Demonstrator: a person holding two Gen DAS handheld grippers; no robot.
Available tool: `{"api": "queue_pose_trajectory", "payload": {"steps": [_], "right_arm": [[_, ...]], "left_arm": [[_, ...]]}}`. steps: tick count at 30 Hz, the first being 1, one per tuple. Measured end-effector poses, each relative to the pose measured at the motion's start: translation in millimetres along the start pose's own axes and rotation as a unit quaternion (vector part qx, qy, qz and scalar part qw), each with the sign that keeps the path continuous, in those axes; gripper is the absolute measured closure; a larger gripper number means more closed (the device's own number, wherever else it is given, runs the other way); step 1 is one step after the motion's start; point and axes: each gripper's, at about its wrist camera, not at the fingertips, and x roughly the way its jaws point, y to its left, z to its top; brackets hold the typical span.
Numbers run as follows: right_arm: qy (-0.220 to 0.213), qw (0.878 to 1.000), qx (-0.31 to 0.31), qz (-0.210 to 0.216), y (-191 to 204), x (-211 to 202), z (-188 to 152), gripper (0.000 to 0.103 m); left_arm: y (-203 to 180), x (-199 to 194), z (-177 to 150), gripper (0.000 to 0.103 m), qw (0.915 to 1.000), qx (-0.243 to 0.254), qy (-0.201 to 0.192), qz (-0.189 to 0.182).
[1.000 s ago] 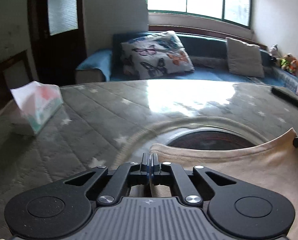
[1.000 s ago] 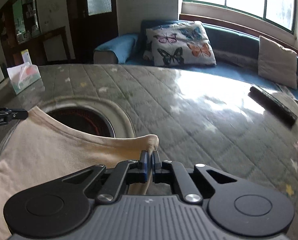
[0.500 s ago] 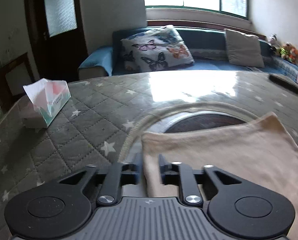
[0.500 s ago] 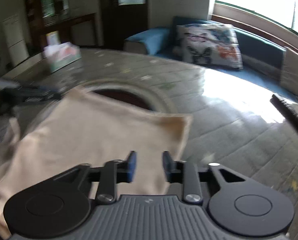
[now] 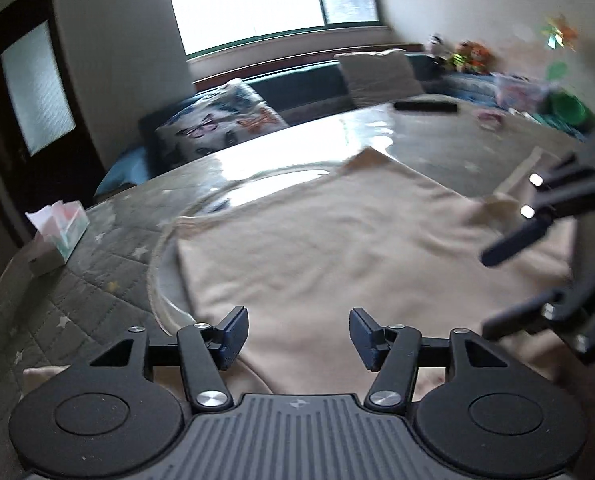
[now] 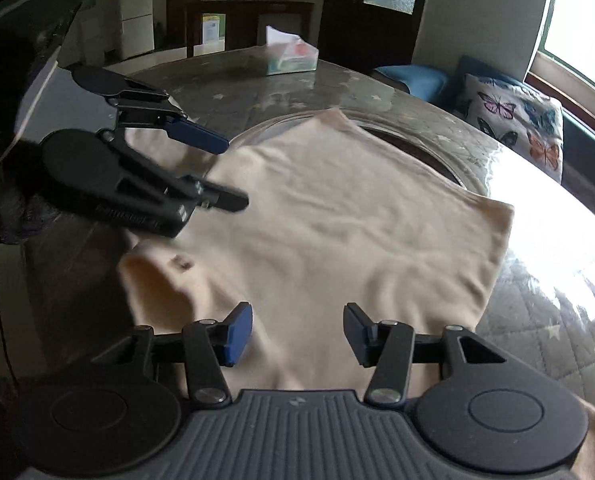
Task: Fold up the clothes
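A beige garment (image 5: 337, 248) (image 6: 357, 232) lies spread flat on the grey star-quilted table (image 5: 77, 300), its far edge over a round glass inset. My left gripper (image 5: 297, 334) hovers above the near part of the cloth, jaws opening, nothing pinched between them. My right gripper (image 6: 297, 332) also stands over the cloth with jaws opening and bare. Each gripper shows in the other's view: the right gripper (image 5: 509, 288) at the right edge, the left gripper (image 6: 221, 172) at the left, both above the garment.
A tissue box (image 5: 57, 236) (image 6: 291, 54) sits on the table's far side. A black remote (image 5: 425, 107) lies near the far edge. A sofa with a butterfly cushion (image 5: 225, 120) (image 6: 513, 124) stands behind the table. A cabinet (image 6: 233, 24) and door are beyond.
Both grippers were shut on the garment's corners; they let go, opened and pulled back along the cloth. The garment now lies flat, and each gripper has rolled.
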Motion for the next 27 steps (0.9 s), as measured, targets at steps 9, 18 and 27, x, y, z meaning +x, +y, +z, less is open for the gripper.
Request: {"api": "queue_pose_trajectory", "payload": {"steps": [9,18,27], "right_arm": [[-0.028,0.999,0.014,-0.022,6,-25,-14,0.052],[-0.030,0.994,0.104,-0.016,-22,-26,-36,0.051],[-0.045,0.973,0.210,-0.087,-93,-36,-61,0.051]], "left_arm": [[-26,-22,-28,0.042,0.9979,0.059,-0.020,0.016],[-8,-23,3,0.042,0.9993,0.005,-0.036,0.001],[-40,10,34,0.042,0.9981,-0.001,-0.029,-0.055]]}}
